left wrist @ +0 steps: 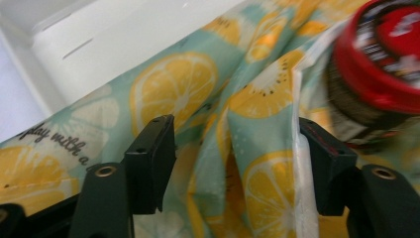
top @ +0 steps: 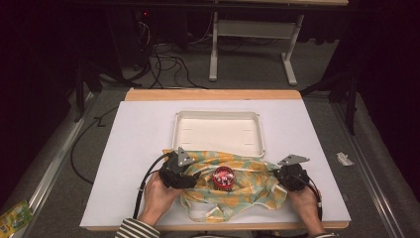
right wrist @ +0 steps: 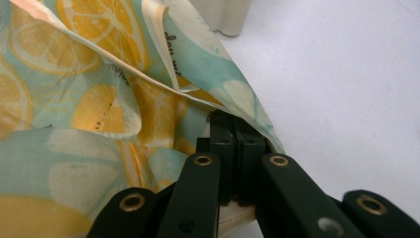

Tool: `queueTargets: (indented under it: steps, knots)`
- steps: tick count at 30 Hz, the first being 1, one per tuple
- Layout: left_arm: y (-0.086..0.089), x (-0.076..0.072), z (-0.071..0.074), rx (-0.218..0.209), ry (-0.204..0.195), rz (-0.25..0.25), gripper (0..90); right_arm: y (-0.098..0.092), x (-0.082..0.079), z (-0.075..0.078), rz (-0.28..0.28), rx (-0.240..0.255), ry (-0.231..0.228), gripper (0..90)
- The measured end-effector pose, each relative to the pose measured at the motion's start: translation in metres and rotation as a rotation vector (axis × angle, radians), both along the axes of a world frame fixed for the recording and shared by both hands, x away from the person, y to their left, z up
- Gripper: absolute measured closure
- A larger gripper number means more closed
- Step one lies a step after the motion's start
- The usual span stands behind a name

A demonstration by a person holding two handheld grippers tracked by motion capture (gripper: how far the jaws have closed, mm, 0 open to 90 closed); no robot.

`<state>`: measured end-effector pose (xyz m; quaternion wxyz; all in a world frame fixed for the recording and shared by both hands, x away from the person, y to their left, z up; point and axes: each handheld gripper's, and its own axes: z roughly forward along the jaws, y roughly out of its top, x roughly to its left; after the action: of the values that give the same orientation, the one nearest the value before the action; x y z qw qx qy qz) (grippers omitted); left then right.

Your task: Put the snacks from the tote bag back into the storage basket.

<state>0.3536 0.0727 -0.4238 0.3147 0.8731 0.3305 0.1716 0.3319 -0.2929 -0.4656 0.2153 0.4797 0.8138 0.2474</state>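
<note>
A white table (top: 133, 148) is seen from above, with a person's two hands entering from the six o'clock edge, each holding a black two-jaw gripper. Across the near half of the table lies a crumpled cloth (top: 247, 186), pale green with a print of orange and yellow citrus slices. Its long axis runs from nine o'clock to three o'clock, spanning the space between the two grippers, and its far edge overlaps the near rim of a shallow white tray (top: 218, 116) at twelve o'clock. The tray's floor is bare.

On the cloth, near its middle, sits a small round jar with a red lid (top: 223, 177); it appears to stand upright with the lid facing up, though the left gripper view blurs it.

The left gripper (top: 179, 174) is at the nine o'clock end of the cloth. In its own view its jaws stand wide apart, with folds of cloth (left wrist: 257, 163) rising between them (the pads press on nothing), and the jar (left wrist: 381, 74) lies just beyond, at about two o'clock.

The right gripper (top: 289, 177) is at the three o'clock end. In its own view its jaws are pressed together, clamped on the cloth's edge (right wrist: 247, 119), with bare table to the right.
</note>
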Motion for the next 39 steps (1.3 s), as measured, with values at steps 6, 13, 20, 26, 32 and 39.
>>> queueTargets:
  steps: [6, 13, 20, 26, 32, 39]
  knots:
    - [0.01, 0.017, -0.019, 0.043, 0.039, 0.071, 50.6, -0.001, 0.001, 0.0, 0.005, 0.001, 0.005, 90.0]
    - [0.015, 0.019, -0.033, 0.029, 0.082, 0.063, 68.2, 0.0, 0.002, 0.001, 0.014, -0.005, 0.011, 90.0]
    - [0.025, 0.007, -0.039, 0.001, 0.109, 0.033, 89.4, 0.001, 0.004, 0.002, 0.011, -0.038, 0.001, 90.0]
    - [0.036, -0.004, -0.044, -0.055, 0.115, 0.032, 90.0, -0.001, 0.012, 0.002, -0.002, -0.046, 0.006, 90.0]
    - [0.04, -0.007, -0.047, -0.105, 0.112, 0.046, 90.0, -0.003, 0.021, 0.002, -0.02, -0.034, 0.01, 90.0]
    - [0.039, -0.011, -0.048, -0.126, 0.113, 0.039, 90.0, -0.004, 0.004, 0.016, 0.018, 0.087, 0.012, 80.3]
